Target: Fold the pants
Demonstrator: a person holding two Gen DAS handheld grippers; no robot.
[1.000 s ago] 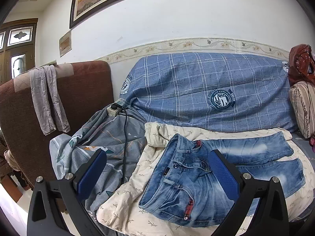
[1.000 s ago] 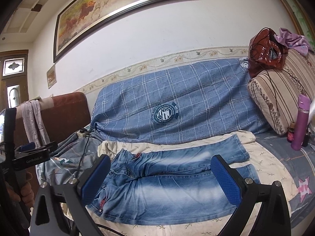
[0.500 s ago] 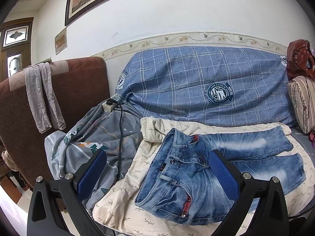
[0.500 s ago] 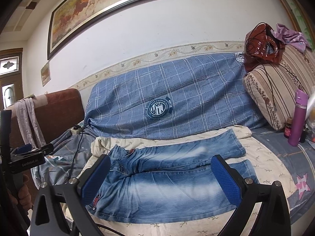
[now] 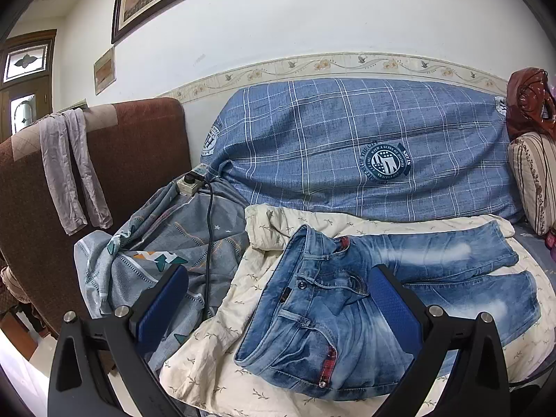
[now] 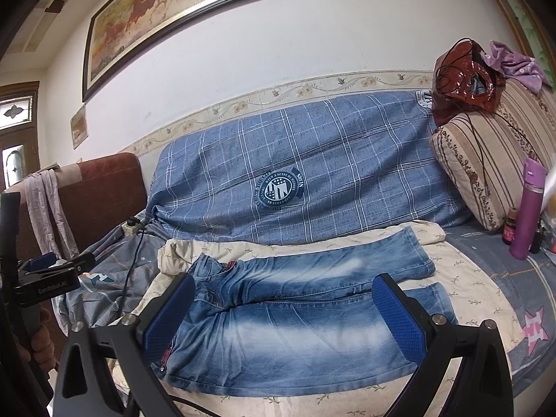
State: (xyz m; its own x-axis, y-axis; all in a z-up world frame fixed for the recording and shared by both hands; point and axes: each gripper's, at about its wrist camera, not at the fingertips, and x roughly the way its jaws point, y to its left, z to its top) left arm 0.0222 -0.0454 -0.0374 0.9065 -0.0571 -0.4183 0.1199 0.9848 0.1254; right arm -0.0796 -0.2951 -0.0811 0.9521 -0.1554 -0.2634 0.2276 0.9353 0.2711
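Both tongs (left [image 5: 278, 307], right [image 6: 283, 316]) edged closer — jeans [image 6: 295, 312] untouched, jaws wide.

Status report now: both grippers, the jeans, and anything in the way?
Left gripper open, empty. Right gripper open, empty. Faded blue denim jeans flat on cream floral blanket, unfolded, legs apart. Black power cord beside blanket, off jeans.
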